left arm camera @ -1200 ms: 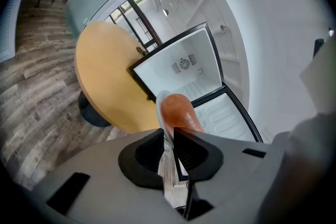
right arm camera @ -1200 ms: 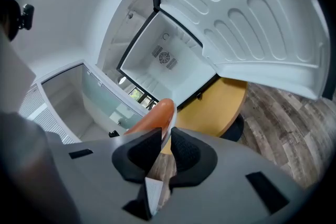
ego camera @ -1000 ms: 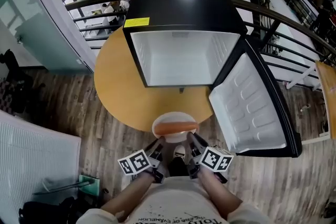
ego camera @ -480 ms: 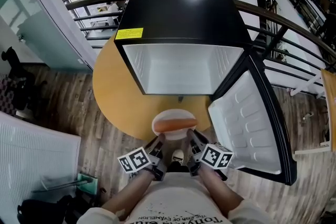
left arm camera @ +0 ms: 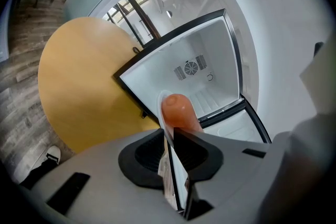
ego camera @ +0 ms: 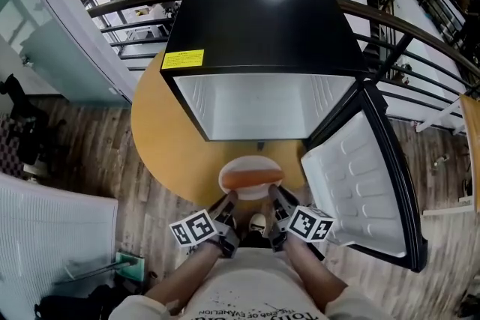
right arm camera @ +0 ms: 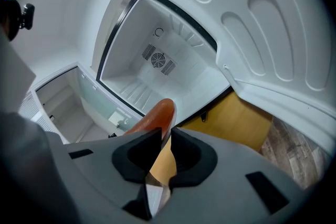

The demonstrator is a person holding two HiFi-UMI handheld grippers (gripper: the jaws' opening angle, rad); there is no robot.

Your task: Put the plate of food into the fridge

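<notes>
Head view: left gripper (ego camera: 228, 198) and right gripper (ego camera: 274, 193) each pinched onto the plate (ego camera: 251, 162) rim, sausage (ego camera: 251, 178) on top; ahead, strip of round table (ego camera: 169, 135), then open fridge (ego camera: 259, 19), door (ego camera: 360, 176) swung right.

left gripper (ego camera: 228, 199): jaws clamped, angled slightly down | right gripper (ego camera: 274, 193): likewise | forearms (ego camera: 182, 282) parallel, close together

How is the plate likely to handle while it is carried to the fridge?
The plate seems stiff: the left claw and right claw pinch only its near rim, yet it sits flat. It is probably tip-sensitive, since the rounded sausage lies loose on the shallow surface and would likely roll if tilted.
</notes>
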